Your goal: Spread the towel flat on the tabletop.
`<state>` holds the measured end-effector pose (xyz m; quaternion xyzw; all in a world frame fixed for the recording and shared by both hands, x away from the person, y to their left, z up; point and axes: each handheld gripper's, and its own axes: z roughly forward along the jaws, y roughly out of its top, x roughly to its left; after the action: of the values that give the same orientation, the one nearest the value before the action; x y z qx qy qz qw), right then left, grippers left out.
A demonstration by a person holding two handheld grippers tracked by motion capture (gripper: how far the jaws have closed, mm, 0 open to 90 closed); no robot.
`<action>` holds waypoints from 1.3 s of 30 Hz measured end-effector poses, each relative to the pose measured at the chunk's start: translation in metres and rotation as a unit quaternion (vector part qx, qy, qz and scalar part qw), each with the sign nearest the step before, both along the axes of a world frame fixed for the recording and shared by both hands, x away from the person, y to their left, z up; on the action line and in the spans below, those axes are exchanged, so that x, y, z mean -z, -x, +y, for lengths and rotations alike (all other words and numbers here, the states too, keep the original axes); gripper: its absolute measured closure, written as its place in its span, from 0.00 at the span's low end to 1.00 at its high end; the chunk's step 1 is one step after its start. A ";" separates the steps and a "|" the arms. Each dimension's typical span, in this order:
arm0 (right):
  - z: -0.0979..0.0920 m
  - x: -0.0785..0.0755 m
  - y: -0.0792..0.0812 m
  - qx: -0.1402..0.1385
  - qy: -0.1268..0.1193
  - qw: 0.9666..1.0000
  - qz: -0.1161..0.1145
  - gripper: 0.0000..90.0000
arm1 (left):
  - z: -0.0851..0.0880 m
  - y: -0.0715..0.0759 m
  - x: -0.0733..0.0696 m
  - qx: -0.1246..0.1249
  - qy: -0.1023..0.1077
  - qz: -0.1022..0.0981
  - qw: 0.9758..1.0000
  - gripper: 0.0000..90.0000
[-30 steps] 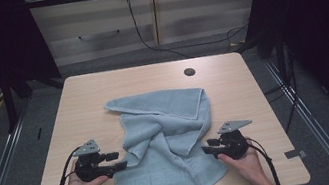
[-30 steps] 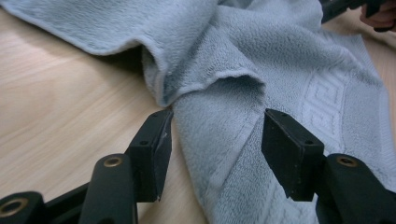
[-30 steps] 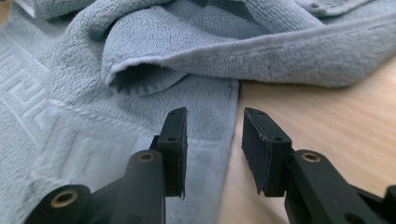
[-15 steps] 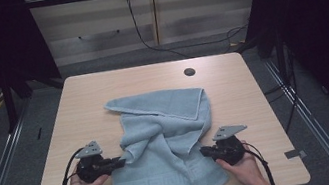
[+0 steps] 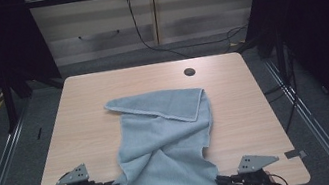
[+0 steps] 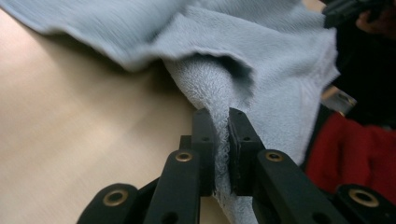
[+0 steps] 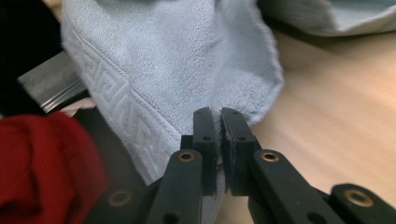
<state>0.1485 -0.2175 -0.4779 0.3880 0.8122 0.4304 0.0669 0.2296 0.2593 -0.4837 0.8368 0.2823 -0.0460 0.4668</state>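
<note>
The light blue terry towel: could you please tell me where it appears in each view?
High view: light blue terry towel, table centre to near edge.
Left gripper view: top and centre, pinched.
Right gripper view: upper centre, pinched.
Shared landmark: pale wooden table.

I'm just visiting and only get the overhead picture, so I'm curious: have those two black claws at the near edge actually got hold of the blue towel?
Observer: Yes. In the left gripper view, the left claw has its jaws pressed on a fold of the towel. They have just been closing.
Visitor: And the other one?
Observer: The right gripper view shows the right claw pinching the towel's edge, with its jaws nearly together.
Visitor: Is the towel plain?
Observer: No. A raised key-pattern border runs along it near that claw.
</note>
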 end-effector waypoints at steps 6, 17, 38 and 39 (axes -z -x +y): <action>0.004 -0.007 0.001 -0.004 -0.008 1.000 -0.017 0.83 | 0.013 0.017 -0.001 -0.003 0.001 0.005 1.000 0.82; 0.026 -0.016 -0.094 0.006 -0.021 0.999 -0.043 0.85 | -0.021 -0.042 -0.017 -0.018 0.004 -0.038 0.999 0.72; 0.023 0.023 -0.093 0.002 0.049 0.999 0.008 0.83 | -0.043 -0.059 0.018 -0.033 -0.102 -0.071 0.992 0.80; 0.022 0.023 -0.088 -0.002 0.049 0.999 0.007 0.83 | -0.042 -0.052 0.018 -0.028 -0.101 -0.071 0.992 0.80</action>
<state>0.2369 -0.1951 -0.5011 0.3858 0.8337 0.3871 0.0792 0.2820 0.2172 -0.5016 0.8723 0.2754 0.0553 0.4002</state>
